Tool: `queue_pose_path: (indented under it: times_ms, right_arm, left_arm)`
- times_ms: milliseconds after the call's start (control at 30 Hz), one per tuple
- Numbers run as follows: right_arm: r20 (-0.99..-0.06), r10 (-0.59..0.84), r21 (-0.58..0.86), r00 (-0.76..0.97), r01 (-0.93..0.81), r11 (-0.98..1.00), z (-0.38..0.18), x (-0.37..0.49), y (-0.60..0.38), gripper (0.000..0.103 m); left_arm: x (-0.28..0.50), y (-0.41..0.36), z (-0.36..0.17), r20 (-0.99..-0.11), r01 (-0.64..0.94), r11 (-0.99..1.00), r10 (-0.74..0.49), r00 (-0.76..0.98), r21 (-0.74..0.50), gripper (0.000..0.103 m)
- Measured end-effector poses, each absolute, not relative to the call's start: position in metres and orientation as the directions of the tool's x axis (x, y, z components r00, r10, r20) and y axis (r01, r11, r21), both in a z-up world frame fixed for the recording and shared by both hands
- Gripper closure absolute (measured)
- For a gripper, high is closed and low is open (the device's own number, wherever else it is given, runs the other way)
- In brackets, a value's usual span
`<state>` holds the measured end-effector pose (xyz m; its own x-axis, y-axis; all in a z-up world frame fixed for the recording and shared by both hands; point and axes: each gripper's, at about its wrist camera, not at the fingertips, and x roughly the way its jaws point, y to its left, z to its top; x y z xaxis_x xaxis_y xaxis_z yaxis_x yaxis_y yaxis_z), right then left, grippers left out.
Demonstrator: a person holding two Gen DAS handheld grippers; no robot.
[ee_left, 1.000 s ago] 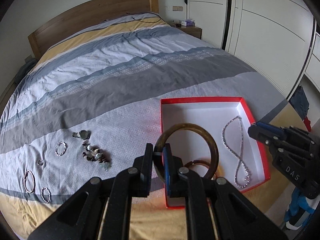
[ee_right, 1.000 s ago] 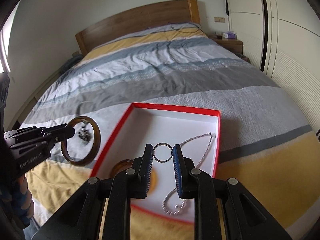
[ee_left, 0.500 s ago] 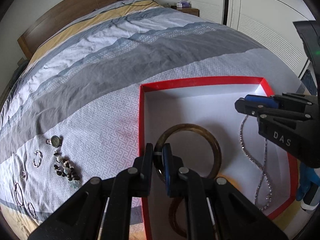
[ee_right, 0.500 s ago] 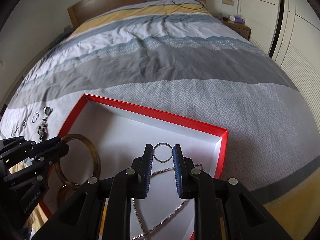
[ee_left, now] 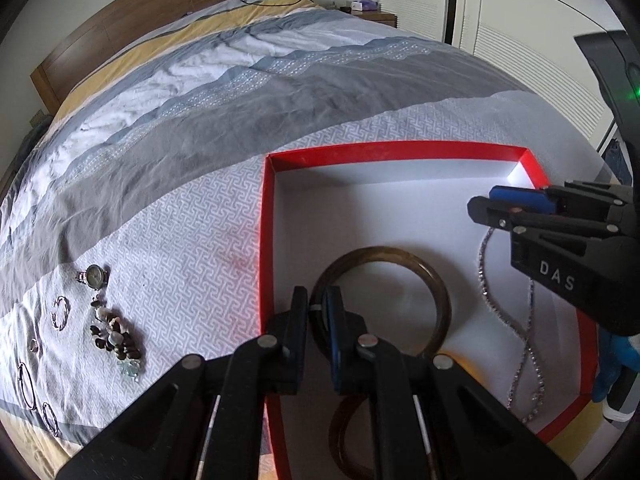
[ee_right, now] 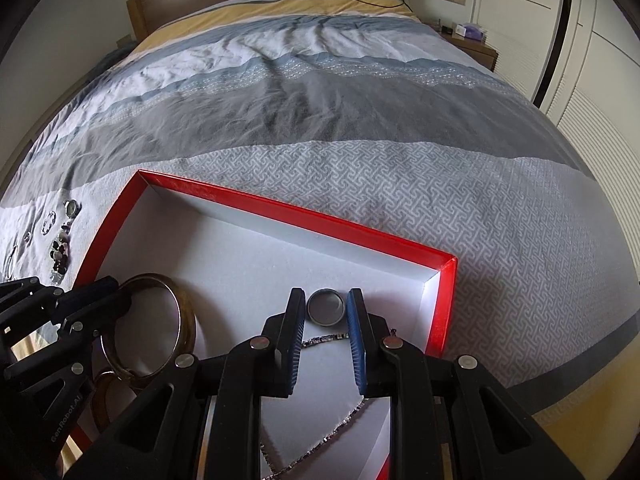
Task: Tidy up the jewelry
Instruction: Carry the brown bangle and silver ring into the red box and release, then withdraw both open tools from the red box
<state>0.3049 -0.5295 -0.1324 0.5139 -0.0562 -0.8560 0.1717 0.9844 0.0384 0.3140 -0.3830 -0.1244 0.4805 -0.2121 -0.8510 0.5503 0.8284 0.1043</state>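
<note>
Close to us, our left tool is pinched tight on the rim of the bangle; the bangle hangs low inside the box, above a second bangle that lies on the white floor; our right tool has a small ring between its pads, also down in the box; its pads look just touching the ring, not squeezing hard, so we think it is letting go; a shiny chain curls on the box floor by the right wall.

We think the bangle is hard, stiff and smooth, so it can slip or swing; the rim is the best place to hold it, just as we do now; the ring is tiny and light and may roll, so we should set it flat; the chain is floppy and can snag.

Farther left, on the bed, more pieces wait: a watch, a bead string and thin hoops; beyond them the striped cover runs up to the headboard.
</note>
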Motion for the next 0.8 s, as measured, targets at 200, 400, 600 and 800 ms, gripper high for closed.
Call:
queue_pose_path:
  times_ms: [200, 400, 600, 800]
  right_arm:
    - [-0.838, -0.067, 0.036, 0.541, 0.177, 0.983, -0.121, 0.299, -0.526, 0.067]
    - [-0.805, -0.073, 0.057, 0.589, 0.198, 0.978, -0.091, 0.283, -0.526, 0.066]
    - [-0.763, -0.059, 0.106, 0.644, 0.214, 0.971, -0.054, 0.257, -0.52, 0.064]
    - [-0.716, -0.031, 0.156, 0.698, 0.203, 0.967, -0.02, 0.219, -0.501, 0.06]
  left_arm:
    - [0.306, -0.375, -0.104, -0.83, 0.555, 0.825, -0.235, 0.505, 0.104, 0.092]
    - [0.294, -0.356, -0.066, -0.783, 0.529, 0.843, -0.263, 0.564, 0.099, 0.092]
    - [0.277, -0.329, -0.028, -0.739, 0.496, 0.862, -0.27, 0.617, 0.1, 0.092]
    - [0.254, -0.29, -0.006, -0.744, 0.446, 0.889, -0.232, 0.627, 0.099, 0.092]
